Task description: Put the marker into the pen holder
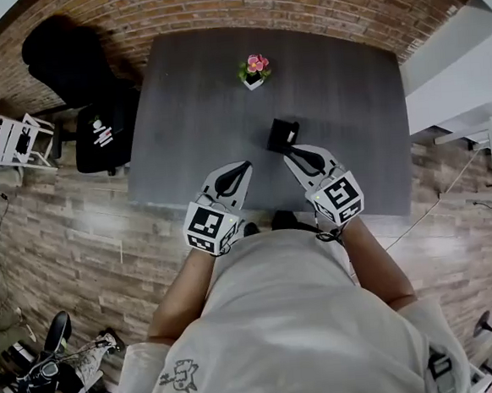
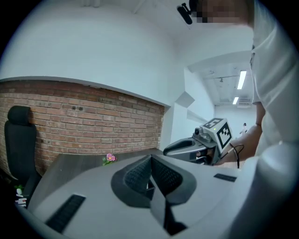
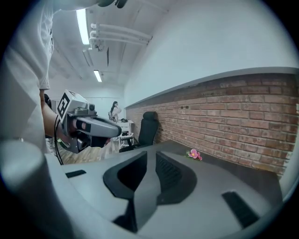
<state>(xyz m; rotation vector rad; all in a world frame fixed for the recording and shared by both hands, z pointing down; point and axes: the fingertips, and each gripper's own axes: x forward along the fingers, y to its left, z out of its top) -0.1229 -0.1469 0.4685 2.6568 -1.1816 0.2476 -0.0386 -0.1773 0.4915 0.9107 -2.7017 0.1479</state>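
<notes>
Both grippers are holding nothing: left gripper (image 1: 242, 168) fingers are sitting closed together, right gripper (image 1: 290, 151) fingers partly apart, just beside the pen holder (image 1: 282, 135) on the tabletop (image 1: 188, 111). We're seeing no marker anywhere. It's probably in the holder, so we're checking that next.

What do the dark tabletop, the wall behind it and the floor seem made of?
Dark grey rectangular tabletop: probably matte wood-grain laminate; faint streaks, no glare. Red-brown wall: brick or brick facing, rough, pale mortar lines. Brownish floor: wood or wood-look planks, slight sheen, staggered board joints.
</notes>
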